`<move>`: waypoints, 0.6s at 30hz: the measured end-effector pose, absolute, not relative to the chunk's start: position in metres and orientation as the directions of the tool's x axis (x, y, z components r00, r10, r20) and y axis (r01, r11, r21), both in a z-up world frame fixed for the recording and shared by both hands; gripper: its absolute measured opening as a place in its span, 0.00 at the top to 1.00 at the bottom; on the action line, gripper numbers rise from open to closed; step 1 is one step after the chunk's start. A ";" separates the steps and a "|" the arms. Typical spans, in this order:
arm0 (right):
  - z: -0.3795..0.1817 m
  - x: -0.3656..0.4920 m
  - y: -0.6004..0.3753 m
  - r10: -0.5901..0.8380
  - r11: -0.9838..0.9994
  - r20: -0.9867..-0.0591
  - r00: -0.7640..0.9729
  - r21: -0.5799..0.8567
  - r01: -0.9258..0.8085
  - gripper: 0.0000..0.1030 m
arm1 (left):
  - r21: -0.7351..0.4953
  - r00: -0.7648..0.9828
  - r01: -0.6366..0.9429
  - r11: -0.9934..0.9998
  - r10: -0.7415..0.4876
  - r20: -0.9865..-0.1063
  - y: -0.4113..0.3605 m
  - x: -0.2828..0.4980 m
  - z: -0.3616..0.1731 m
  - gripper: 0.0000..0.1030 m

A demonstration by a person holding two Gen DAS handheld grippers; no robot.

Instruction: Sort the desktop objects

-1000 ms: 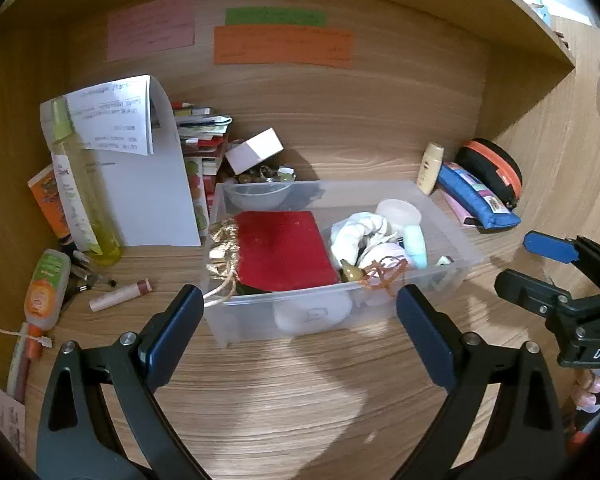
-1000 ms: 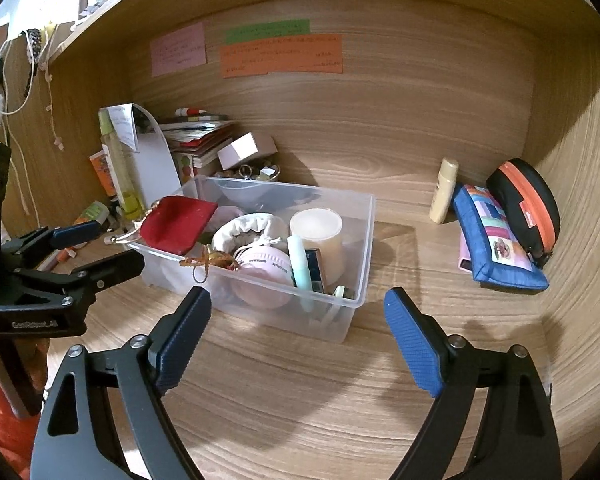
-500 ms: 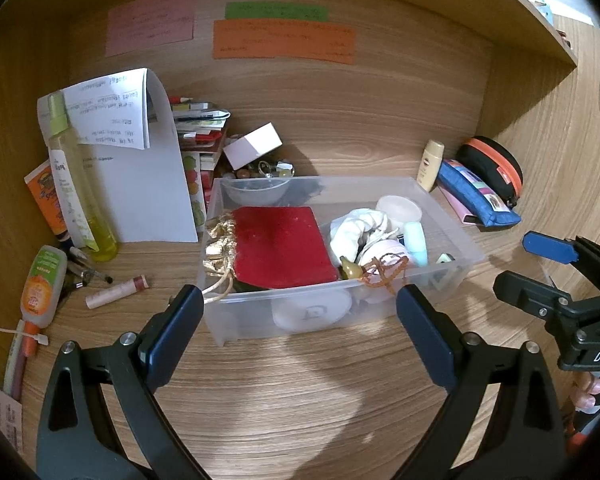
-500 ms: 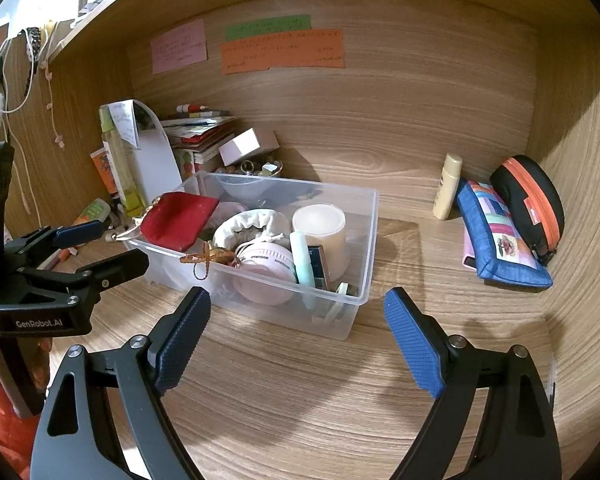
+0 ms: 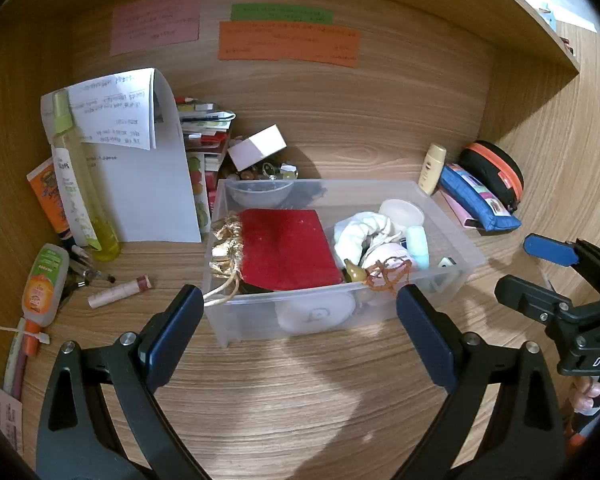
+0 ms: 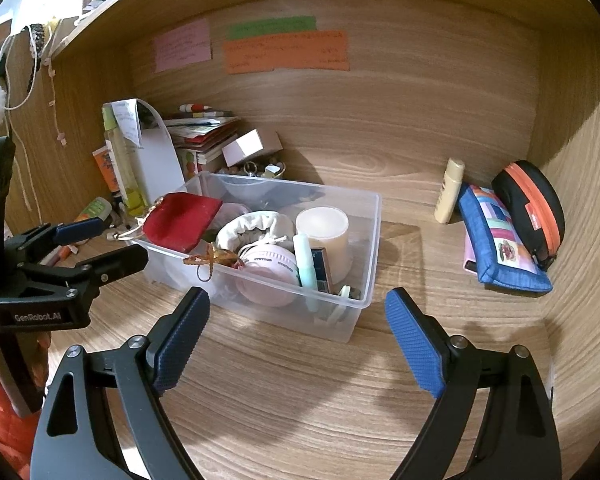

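A clear plastic bin (image 5: 452, 228) (image 6: 366, 248) stands mid-desk, holding a red pouch (image 5: 288, 248) (image 6: 180, 220), a white drawstring bag (image 5: 360, 228) (image 6: 256, 222), a cream jar (image 6: 324, 232), a pink round case (image 6: 268, 276) and a mint tube (image 6: 303, 264). My left gripper (image 5: 298, 328) is open and empty just in front of the bin. My right gripper (image 6: 296, 332) is open and empty in front of the bin's right end. Loose items lie on the desk: a lip balm stick (image 5: 118, 290), an orange-labelled bottle (image 5: 44, 284), a cream bottle (image 5: 432, 168) (image 6: 448, 190).
A blue pencil case (image 6: 496, 240) (image 5: 476, 200) and a black-orange case (image 6: 532, 208) lean in the right corner. A spray bottle (image 5: 76, 184), curled paper (image 5: 148, 184), stacked books (image 5: 204, 132) and a white box (image 5: 256, 148) crowd the back left. Shelf walls close in on both sides.
Both grippers have drifted slightly; the view has shifted a little upward and the bin sits marginally nearer. Both stay open and empty.
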State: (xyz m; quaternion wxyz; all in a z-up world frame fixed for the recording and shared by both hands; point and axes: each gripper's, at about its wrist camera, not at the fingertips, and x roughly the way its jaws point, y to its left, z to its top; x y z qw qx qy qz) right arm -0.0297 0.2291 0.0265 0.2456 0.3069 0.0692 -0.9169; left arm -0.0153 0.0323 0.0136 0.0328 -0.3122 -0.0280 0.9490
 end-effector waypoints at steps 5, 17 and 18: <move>0.029 -0.027 0.227 -0.404 -0.864 -0.590 -0.699 -0.005 0.503 0.14 | -0.074 -0.804 -0.046 -0.996 0.081 -0.589 0.032 -0.015 0.014 0.05; 0.029 -0.026 0.220 -0.417 -0.852 -0.591 -0.690 -0.009 0.523 0.14 | -0.087 -0.802 -0.050 -0.995 0.092 -0.590 0.030 -0.014 0.015 0.05; 0.029 -0.026 0.220 -0.417 -0.852 -0.591 -0.690 -0.009 0.523 0.14 | -0.087 -0.802 -0.050 -0.995 0.092 -0.590 0.030 -0.014 0.015 0.05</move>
